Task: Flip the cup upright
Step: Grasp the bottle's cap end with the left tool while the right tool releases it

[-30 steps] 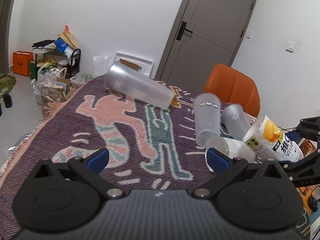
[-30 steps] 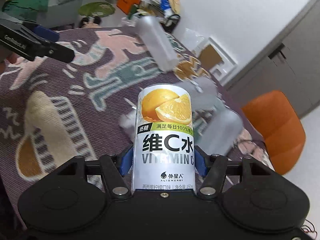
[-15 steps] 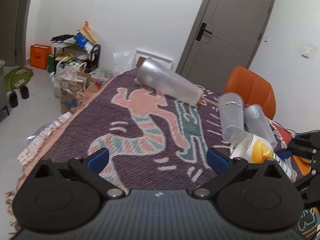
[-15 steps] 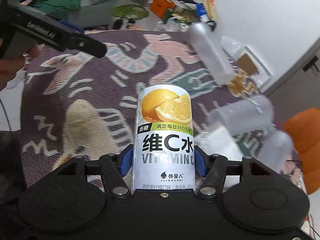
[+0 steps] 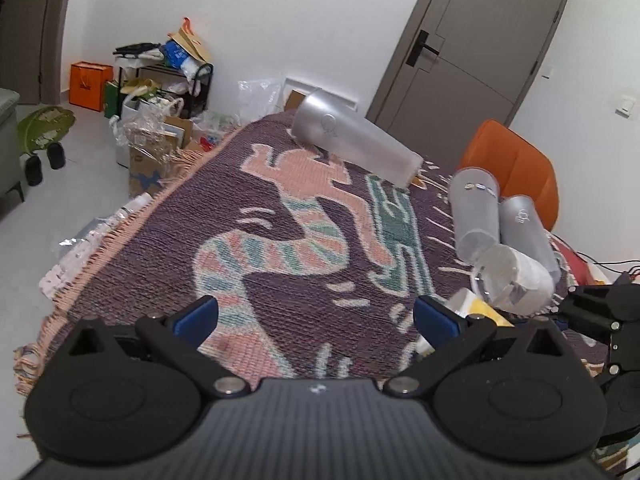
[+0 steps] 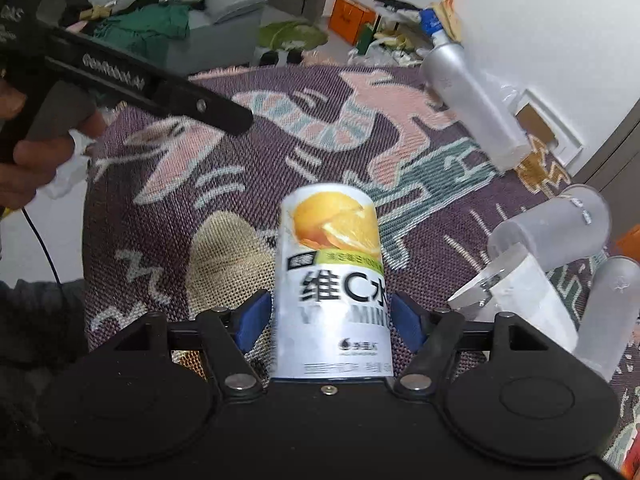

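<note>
While my left claw [image 5: 314, 314] stands wide open with nothing between its blue pads, the left wrist view looks across the patterned cloth [image 5: 280, 240] on the counter. My orange-printed cup [image 5: 470, 314] shows only as a yellow-and-white sliver just behind the right pad, mostly hidden by the finger, so I cannot tell its tilt from here. My right claw's black frame is cut off at the right edge. Beyond it a clear cup [image 5: 514, 276] lies on its side with its mouth toward me, and I see nothing inside. Two frosted cups [image 5: 478, 212] lie side by side behind it, and a long frosted tumbler [image 5: 354, 142] lies tilted at the far end.

Seen from the right wrist, the orange-printed cup [image 6: 334, 280] sits between the pads of my right claw [image 6: 326, 318], with a slim gap on either side; the label is blurred. Its far end is closed, and its near end is hidden behind the claw body. My left hand [image 6: 36, 148] holds the other claw at upper left. The clear cup [image 6: 516, 294] lies just right of mine.
</note>
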